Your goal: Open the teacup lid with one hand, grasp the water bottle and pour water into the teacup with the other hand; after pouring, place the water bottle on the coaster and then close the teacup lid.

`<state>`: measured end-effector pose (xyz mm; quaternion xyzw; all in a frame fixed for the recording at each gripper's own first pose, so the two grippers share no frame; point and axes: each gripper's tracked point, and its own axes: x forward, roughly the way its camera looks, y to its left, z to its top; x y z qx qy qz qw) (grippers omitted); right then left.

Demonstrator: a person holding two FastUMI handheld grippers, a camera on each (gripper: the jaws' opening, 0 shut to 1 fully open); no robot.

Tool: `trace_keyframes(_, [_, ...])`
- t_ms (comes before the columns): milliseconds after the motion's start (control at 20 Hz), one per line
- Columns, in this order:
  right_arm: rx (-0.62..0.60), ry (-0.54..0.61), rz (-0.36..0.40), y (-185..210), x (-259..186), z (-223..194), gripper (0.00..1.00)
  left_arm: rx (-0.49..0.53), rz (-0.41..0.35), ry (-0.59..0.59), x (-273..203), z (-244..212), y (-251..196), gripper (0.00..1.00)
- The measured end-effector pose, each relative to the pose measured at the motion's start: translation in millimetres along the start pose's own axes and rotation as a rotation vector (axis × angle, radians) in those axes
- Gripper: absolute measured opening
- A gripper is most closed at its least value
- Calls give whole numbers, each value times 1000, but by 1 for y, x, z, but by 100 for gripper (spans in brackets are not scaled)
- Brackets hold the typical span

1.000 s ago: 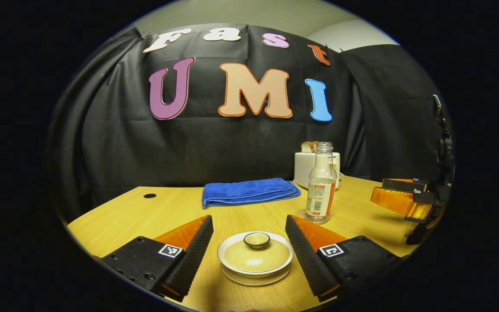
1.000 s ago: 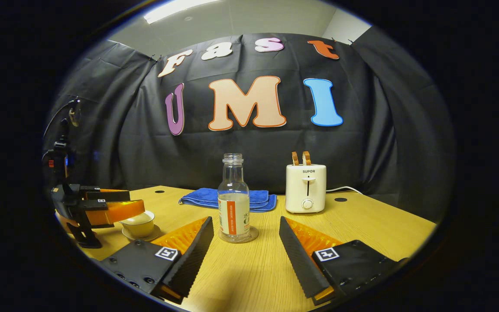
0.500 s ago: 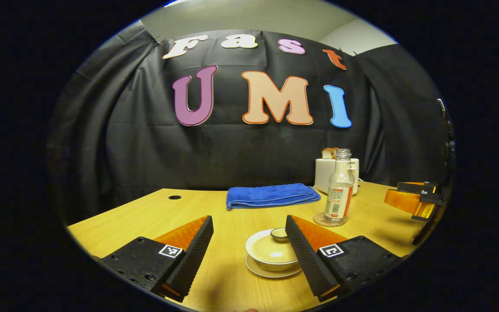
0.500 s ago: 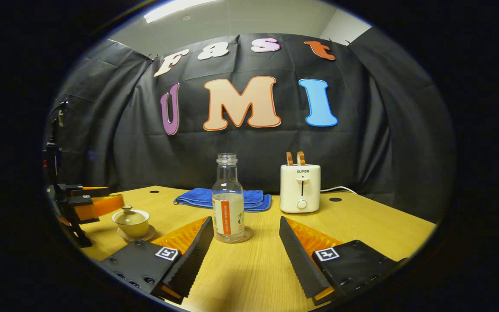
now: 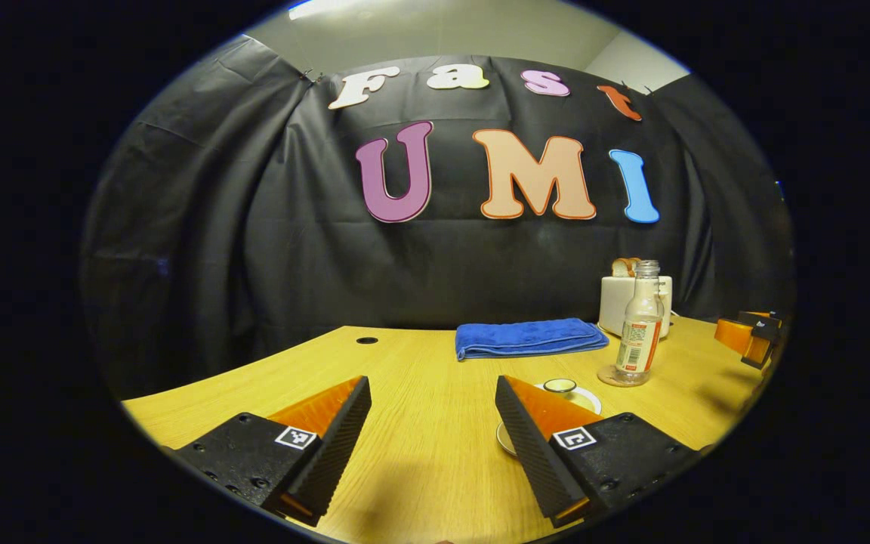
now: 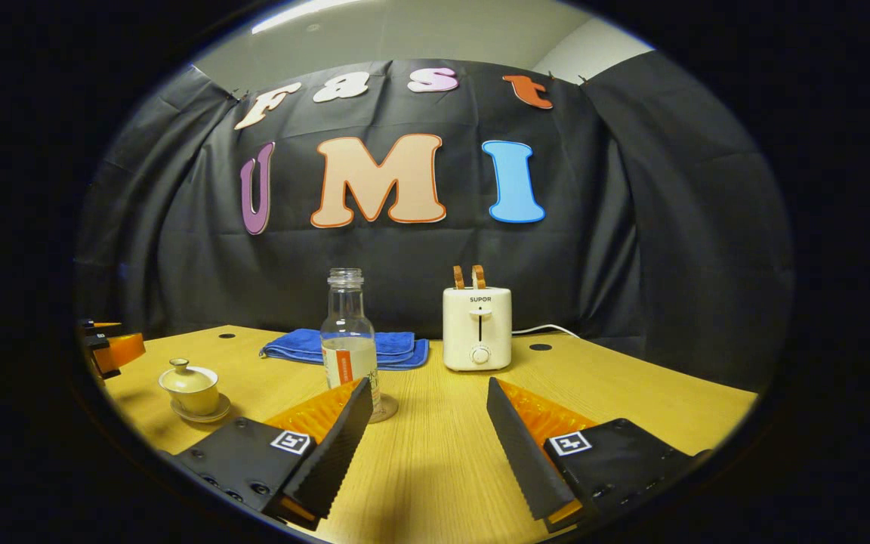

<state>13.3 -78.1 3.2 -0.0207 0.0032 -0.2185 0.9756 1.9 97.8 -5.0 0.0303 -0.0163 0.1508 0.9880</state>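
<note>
A wooden table (image 6: 631, 393) is seen spread across both views, with cable holes near its back edge. On it, toward the back, a white two-slot toaster (image 6: 477, 329) is stood upright with two slices of toast (image 6: 469, 276) raised out of its slots, and a white cord is trailed from it to the right. Just left of the toaster, a folded blue towel (image 6: 291, 346) is laid flat. In front of the towel, the uncapped water bottle (image 6: 347, 332) is stood upright on a round coaster (image 6: 386, 410), with water seen in its lower part; in the right gripper view it is partly covered by that gripper's left finger. Well to the left of the bottle, the lidded teacup (image 6: 190, 384) is set on its saucer (image 6: 199, 412), the lid (image 6: 187, 372) seated on the cup. In the left gripper view the teacup (image 5: 565, 390) is largely hidden behind that gripper's right finger. The left gripper (image 5: 433, 423) is held wide apart above bare table, with nothing between its fingers. The right gripper (image 6: 429, 423) is likewise held wide apart, nothing being gripped, and the bottle is seen beyond its left finger.
</note>
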Motion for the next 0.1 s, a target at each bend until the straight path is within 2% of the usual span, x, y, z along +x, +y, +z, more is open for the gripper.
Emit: trace_keyframes(100, [0,0,4,1,0,-1,97,-1,2,1,0,0,1,97])
